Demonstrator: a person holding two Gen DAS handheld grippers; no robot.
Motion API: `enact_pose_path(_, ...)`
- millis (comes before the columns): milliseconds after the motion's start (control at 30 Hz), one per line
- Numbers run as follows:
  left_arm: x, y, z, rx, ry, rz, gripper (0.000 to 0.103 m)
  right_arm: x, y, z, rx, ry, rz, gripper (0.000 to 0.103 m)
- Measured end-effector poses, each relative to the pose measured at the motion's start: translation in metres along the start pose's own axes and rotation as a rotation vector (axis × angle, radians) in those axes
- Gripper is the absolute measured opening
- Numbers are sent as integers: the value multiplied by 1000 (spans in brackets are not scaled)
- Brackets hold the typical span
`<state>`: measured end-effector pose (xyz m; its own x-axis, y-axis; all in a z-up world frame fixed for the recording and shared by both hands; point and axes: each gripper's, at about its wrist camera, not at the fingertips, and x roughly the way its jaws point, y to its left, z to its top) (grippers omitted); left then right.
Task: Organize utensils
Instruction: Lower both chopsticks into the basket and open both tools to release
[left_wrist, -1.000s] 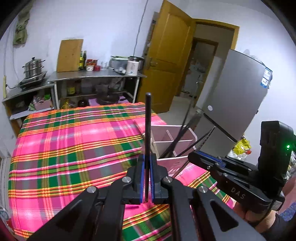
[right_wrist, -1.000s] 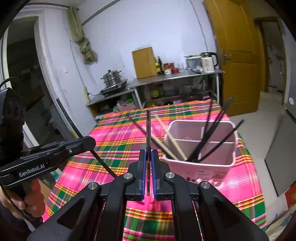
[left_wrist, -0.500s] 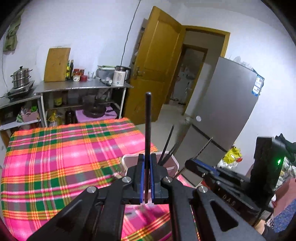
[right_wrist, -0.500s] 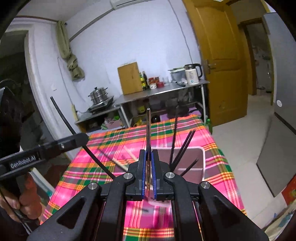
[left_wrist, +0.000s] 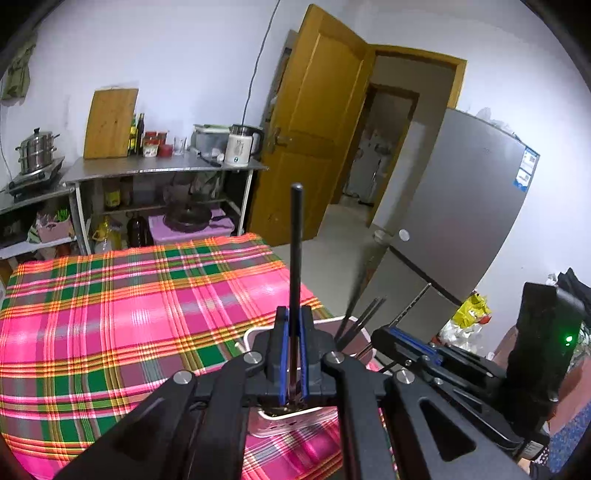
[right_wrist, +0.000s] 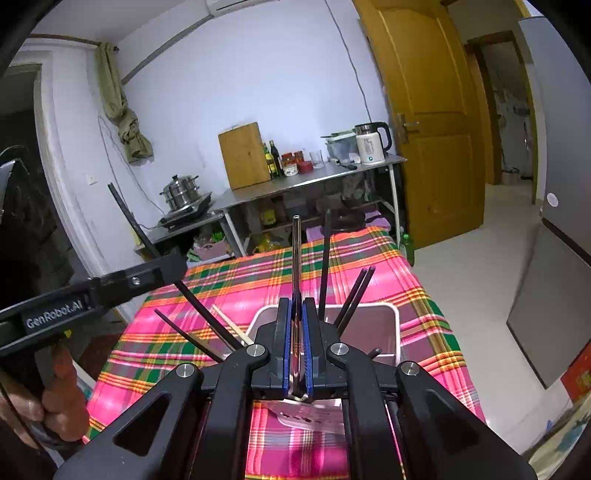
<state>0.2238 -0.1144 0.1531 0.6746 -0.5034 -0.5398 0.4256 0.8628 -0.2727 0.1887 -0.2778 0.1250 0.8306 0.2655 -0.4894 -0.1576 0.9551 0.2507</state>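
Observation:
My left gripper (left_wrist: 293, 314) is shut on a black chopstick (left_wrist: 296, 251) that stands straight up from its jaws. Just below it is the pink utensil holder (left_wrist: 251, 336), with black chopsticks (left_wrist: 364, 314) leaning out of it. My right gripper (right_wrist: 296, 306) is shut on a thin grey chopstick (right_wrist: 296, 251), right above the pink holder (right_wrist: 389, 308). Several black chopsticks (right_wrist: 324, 262) stand in the holder, and pale wooden ones (right_wrist: 229, 325) lean at its left. In the right wrist view the left gripper (right_wrist: 162, 271) comes in from the left with its black chopstick (right_wrist: 129, 218), a hand (right_wrist: 55, 398) on its grip.
The holder stands near the right edge of a table under a pink and green plaid cloth (left_wrist: 110, 314). Behind the table is a steel shelf (right_wrist: 314, 177) with a kettle, jars, a cutting board and a pot. A grey fridge (left_wrist: 461, 221) and a yellow door (left_wrist: 314, 129) are to the right.
Both grippers have moved forward over the table, each still shut on its chopstick. The pink holder, earlier ahead of the jaws, now lies right beneath them in both views.

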Motion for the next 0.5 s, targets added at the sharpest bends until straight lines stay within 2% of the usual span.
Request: enact_pose_path(500, 38, 16, -38, -22, 123, 16, 8, 41, 3, -35, -40, 120, -36, 6)
